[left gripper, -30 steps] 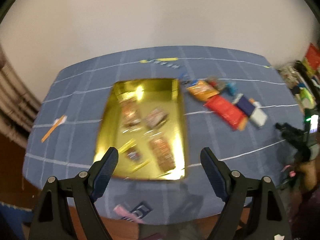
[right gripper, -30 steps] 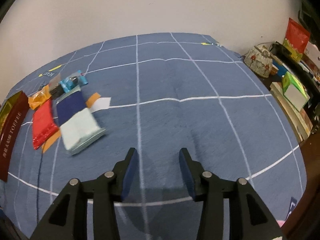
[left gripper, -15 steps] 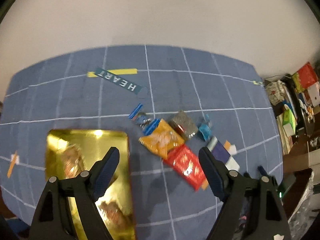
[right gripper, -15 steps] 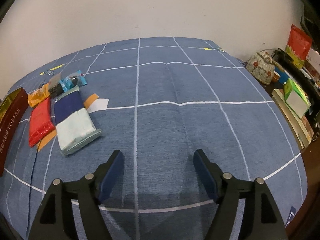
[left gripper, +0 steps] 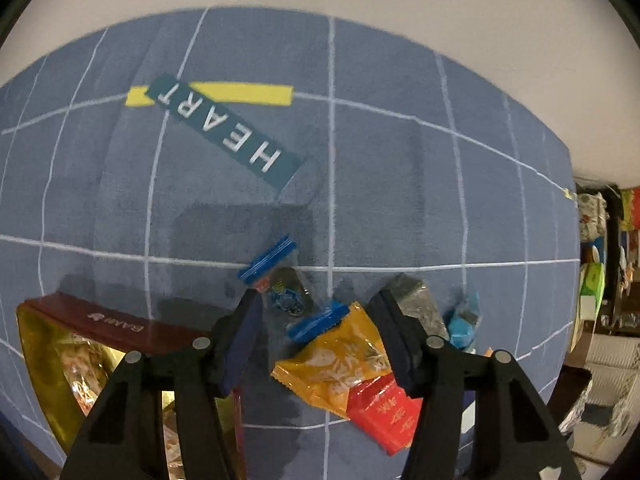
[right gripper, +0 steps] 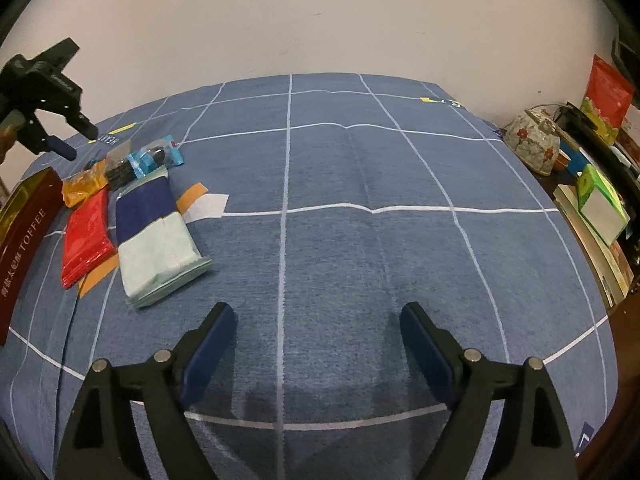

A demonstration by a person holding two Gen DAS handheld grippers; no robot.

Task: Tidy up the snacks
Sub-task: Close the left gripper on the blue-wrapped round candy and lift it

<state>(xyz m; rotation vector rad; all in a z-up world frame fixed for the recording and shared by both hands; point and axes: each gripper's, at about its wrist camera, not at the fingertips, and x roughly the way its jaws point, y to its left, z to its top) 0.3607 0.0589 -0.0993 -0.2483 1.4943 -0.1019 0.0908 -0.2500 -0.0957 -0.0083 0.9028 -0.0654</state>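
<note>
Loose snacks lie on the blue grid cloth (right gripper: 360, 240). My left gripper (left gripper: 320, 320) hangs just above them, jaws closing. An orange packet (left gripper: 340, 356) and a clear blue-edged wrapper (left gripper: 280, 284) lie between its fingers, untouched by the pads. A red packet (left gripper: 384, 412), a grey packet (left gripper: 416, 304) and a light blue candy (left gripper: 464, 324) lie beside them. The gold tin (left gripper: 100, 322) with several snacks sits at lower left. My right gripper (right gripper: 318, 320) is opening over bare cloth, nothing between its fingers. A navy-and-mint pack (right gripper: 156, 240) lies to its left.
A teal HEART label (left gripper: 224, 140) and a yellow strip (left gripper: 240, 94) lie on the cloth behind the snacks. Right of the table, a patterned pot (right gripper: 532, 144), a green box (right gripper: 600, 200) and books crowd a shelf. A white wall stands behind the table.
My left gripper swept right from over the gold tin to over the loose snacks, dropped lower, and its jaws narrowed. The right gripper stayed put while its jaws spread wide.
</note>
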